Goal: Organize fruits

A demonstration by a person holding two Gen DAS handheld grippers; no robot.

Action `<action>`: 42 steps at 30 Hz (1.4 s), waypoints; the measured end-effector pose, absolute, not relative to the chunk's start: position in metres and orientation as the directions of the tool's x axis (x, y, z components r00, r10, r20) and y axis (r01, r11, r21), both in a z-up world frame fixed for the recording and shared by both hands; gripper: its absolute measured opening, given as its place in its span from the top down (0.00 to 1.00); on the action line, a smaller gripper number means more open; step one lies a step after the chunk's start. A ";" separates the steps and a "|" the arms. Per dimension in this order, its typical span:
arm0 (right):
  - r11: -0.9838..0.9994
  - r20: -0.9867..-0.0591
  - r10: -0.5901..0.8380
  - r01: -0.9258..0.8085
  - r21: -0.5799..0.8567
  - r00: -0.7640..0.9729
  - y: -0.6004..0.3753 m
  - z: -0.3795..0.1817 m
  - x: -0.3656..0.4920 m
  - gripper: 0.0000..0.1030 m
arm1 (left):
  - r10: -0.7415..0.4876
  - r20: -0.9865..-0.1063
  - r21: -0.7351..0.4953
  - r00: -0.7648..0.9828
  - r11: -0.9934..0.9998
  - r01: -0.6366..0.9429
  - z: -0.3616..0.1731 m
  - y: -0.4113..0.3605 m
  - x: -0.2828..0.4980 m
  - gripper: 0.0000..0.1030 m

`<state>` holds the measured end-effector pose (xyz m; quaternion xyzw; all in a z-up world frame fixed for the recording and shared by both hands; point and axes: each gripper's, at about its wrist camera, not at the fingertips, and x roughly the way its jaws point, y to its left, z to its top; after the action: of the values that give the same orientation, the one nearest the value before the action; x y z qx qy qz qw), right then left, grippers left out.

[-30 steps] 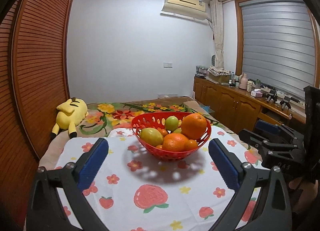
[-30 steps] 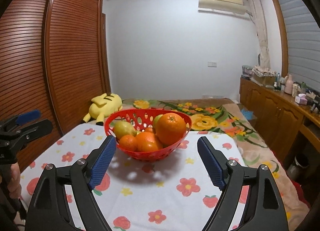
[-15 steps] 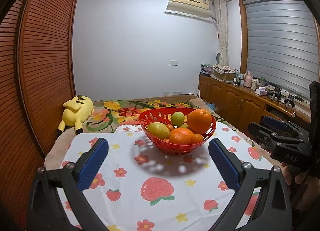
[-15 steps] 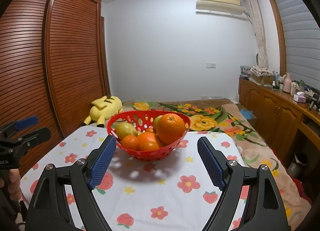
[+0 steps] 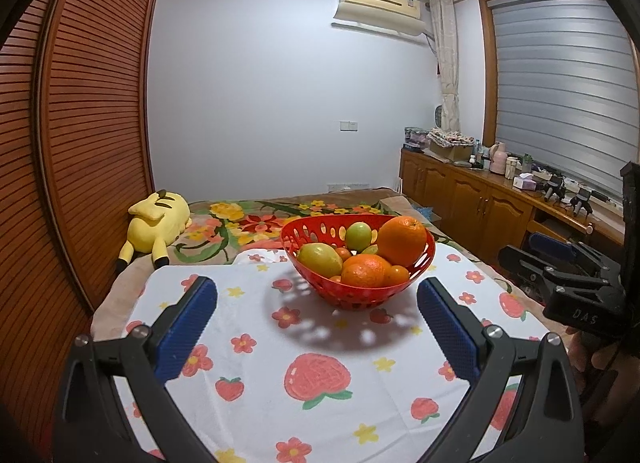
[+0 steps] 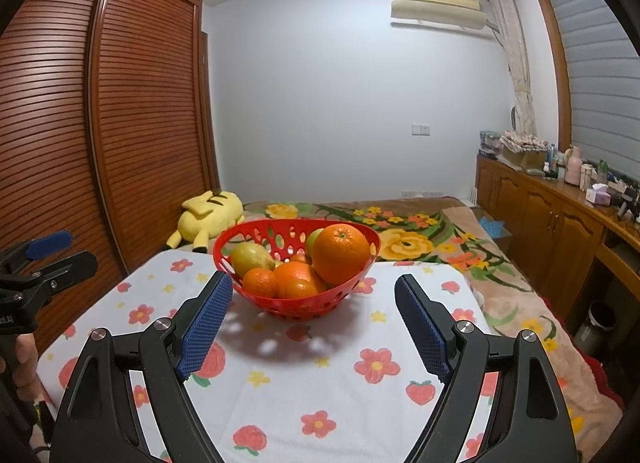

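A red perforated basket (image 5: 424, 259) (image 6: 360, 281) stands on the table with the flower-print cloth (image 5: 320, 347) (image 6: 320, 363). It holds a large orange (image 5: 402, 239) (image 6: 340, 254), smaller oranges (image 5: 365, 271), a yellow-green fruit (image 5: 319, 259) and a green fruit (image 5: 358, 236). My left gripper (image 5: 317, 305) is open and empty, short of the basket. My right gripper (image 6: 314, 301) is open and empty, close to the basket's near side. Each gripper shows at the edge of the other view.
A bed with a floral cover (image 6: 400, 223) lies beyond the table, with a yellow plush toy (image 5: 158, 223) on it. A wooden slatted wardrobe (image 5: 80, 123) stands on the left. A wooden sideboard (image 6: 560, 219) with small items runs along the right.
Both grippers have drawn back and lifted a little from the basket, so it looks smaller and farther. Both stay open and empty.
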<state>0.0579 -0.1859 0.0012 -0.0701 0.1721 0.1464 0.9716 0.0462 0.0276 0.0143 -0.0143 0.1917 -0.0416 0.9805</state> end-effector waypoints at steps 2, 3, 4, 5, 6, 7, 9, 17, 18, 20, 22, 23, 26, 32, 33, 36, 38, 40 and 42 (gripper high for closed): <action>0.948 -0.354 0.258 -0.306 -0.089 0.899 -0.186 0.001 0.058 0.17 | -0.087 -0.379 -0.046 0.921 0.996 0.075 0.013 0.028 0.047 0.02; 0.948 -0.355 0.256 -0.305 -0.090 0.899 -0.186 0.000 0.058 0.17 | -0.086 -0.380 -0.046 0.921 0.996 0.074 0.013 0.028 0.046 0.02; 0.948 -0.356 0.255 -0.304 -0.089 0.899 -0.186 0.000 0.058 0.17 | -0.085 -0.380 -0.045 0.921 0.996 0.073 0.013 0.028 0.046 0.02; 0.948 -0.355 0.257 -0.306 -0.089 0.899 -0.186 0.000 0.058 0.17 | -0.085 -0.380 -0.044 0.921 0.996 0.073 0.013 0.028 0.046 0.02; 0.948 -0.355 0.257 -0.306 -0.089 0.899 -0.185 -0.001 0.058 0.17 | -0.084 -0.380 -0.044 0.921 0.996 0.073 0.013 0.028 0.046 0.02; 0.948 -0.354 0.256 -0.306 -0.091 0.900 -0.185 -0.001 0.058 0.17 | -0.084 -0.381 -0.044 0.921 0.996 0.072 0.013 0.028 0.046 0.02; 0.948 -0.354 0.257 -0.306 -0.090 0.899 -0.185 -0.001 0.058 0.17 | -0.082 -0.379 -0.043 0.922 0.997 0.071 0.013 0.028 0.046 0.02; 0.947 -0.353 0.261 -0.310 -0.090 0.899 -0.184 -0.002 0.056 0.17 | -0.083 -0.379 -0.042 0.922 0.997 0.072 0.013 0.028 0.045 0.02; 0.946 -0.353 0.262 -0.311 -0.088 0.898 -0.184 -0.001 0.056 0.17 | -0.082 -0.378 -0.041 0.922 0.997 0.072 0.013 0.027 0.044 0.02; 0.946 -0.352 0.264 -0.312 -0.086 0.898 -0.184 -0.001 0.056 0.17 | -0.083 -0.376 -0.042 0.923 0.996 0.073 0.014 0.028 0.043 0.02; 0.946 -0.353 0.263 -0.311 -0.087 0.898 -0.184 -0.001 0.056 0.17 | -0.085 -0.374 -0.044 0.924 0.996 0.075 0.016 0.028 0.042 0.02; 0.947 -0.352 0.261 -0.310 -0.088 0.899 -0.184 -0.001 0.055 0.17 | -0.089 -0.371 -0.045 0.924 0.996 0.077 0.017 0.029 0.041 0.02; 0.946 -0.352 0.262 -0.311 -0.087 0.898 -0.184 -0.001 0.056 0.17 | -0.090 -0.364 -0.041 0.927 0.996 0.080 0.020 0.027 0.038 0.02; 0.946 -0.346 0.262 -0.310 -0.090 0.901 -0.185 0.001 0.055 0.17 | -0.086 -0.356 -0.031 0.931 0.996 0.080 0.024 0.024 0.035 0.02; 0.946 -0.345 0.262 -0.310 -0.090 0.901 -0.185 0.001 0.054 0.17 | -0.087 -0.357 -0.031 0.930 0.996 0.081 0.023 0.024 0.035 0.02; 0.947 -0.341 0.262 -0.309 -0.092 0.903 -0.186 0.002 0.054 0.17 | -0.086 -0.356 -0.031 0.931 0.996 0.080 0.023 0.024 0.035 0.02; 0.947 -0.341 0.263 -0.310 -0.091 0.903 -0.186 0.003 0.053 0.17 | -0.087 -0.355 -0.031 0.931 0.996 0.081 0.024 0.024 0.035 0.02; 0.946 -0.341 0.262 -0.310 -0.092 0.903 -0.186 0.003 0.053 0.17 | -0.086 -0.355 -0.032 0.931 0.996 0.080 0.023 0.024 0.035 0.02; 0.947 -0.340 0.262 -0.309 -0.092 0.903 -0.186 0.003 0.053 0.17 | -0.086 -0.354 -0.032 0.931 0.996 0.080 0.025 0.024 0.035 0.02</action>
<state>0.0533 -0.1858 0.0027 -0.0718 0.1639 0.1468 0.9728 0.0352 0.0241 0.0248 -0.0083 0.1804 -0.0423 0.9826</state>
